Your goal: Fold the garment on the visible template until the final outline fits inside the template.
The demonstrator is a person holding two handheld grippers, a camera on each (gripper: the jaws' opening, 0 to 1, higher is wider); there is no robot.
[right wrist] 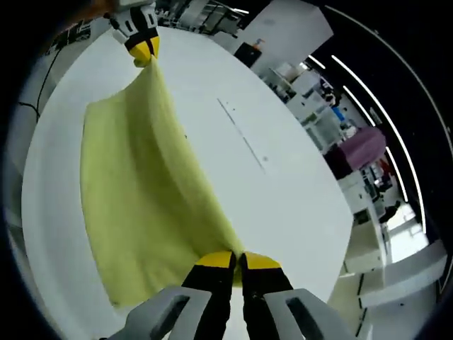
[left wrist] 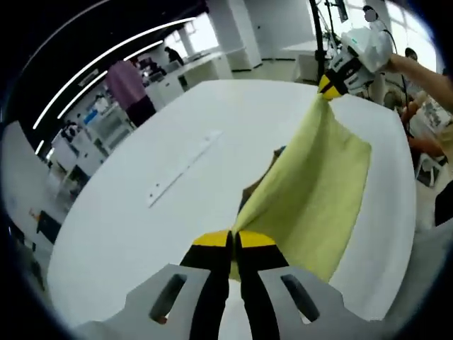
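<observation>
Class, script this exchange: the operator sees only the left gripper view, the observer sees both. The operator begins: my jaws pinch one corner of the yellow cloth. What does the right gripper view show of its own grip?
Observer: The right gripper has its jaws closed on a corner of the yellow cloth.
Operator: How does my gripper look from there?
Observer: The left gripper pinches the far corner, and the cloth's top edge sags between the two.
Operator: Anything near the table's edge?
Observer: A thin black cable runs beside the white table, past the cloth.
</observation>
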